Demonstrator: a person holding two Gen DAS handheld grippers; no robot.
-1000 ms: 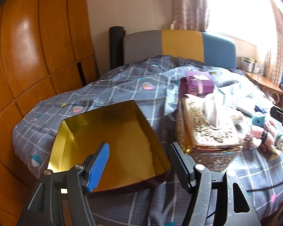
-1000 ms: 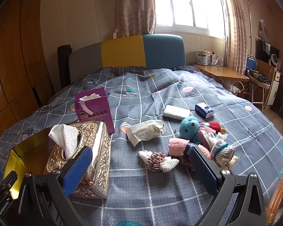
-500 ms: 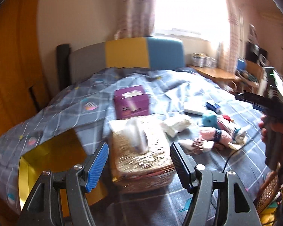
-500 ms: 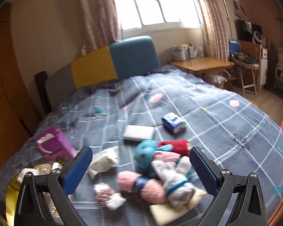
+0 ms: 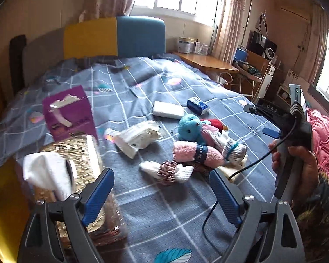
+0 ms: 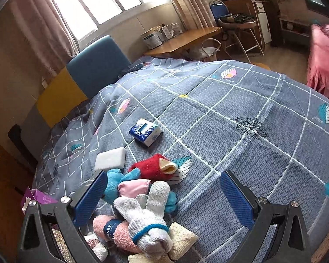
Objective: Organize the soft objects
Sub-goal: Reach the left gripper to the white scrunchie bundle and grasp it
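Nearest the lens in the left wrist view, the left gripper (image 5: 161,194) is opening to a wide spread with nothing between its jaws, whereas a second ago it stood narrower over an open gold box; now that box shows only as a yellow edge (image 5: 2,208) at the far left, so the view has swung away from the container and toward the clutter on the bed. That reads as the search for a first item: nothing has been picked up or sorted yet. Just beyond its pads lie a white sock with a maroon scrunchie (image 5: 167,172) and the gold tissue holder (image 5: 76,160), then the pile of soft things: a pink rolled towel (image 5: 196,154), white knit gloves (image 5: 231,149) and a blue plush toy (image 5: 189,128), all touching. Farther back sit a crumpled tissue pack (image 5: 138,137), a purple tissue box (image 5: 70,111), a white pad (image 5: 167,110) and a blue tissue packet (image 5: 197,105). The right gripper (image 6: 163,197), held in a hand (image 5: 296,164) at the right edge, is spread wide and empty too; it now hangs directly over the pile, gloves (image 6: 147,221) and towel (image 6: 114,232) below it, where earlier it looked across the whole grey checked quilt (image 6: 241,131) from farther off.
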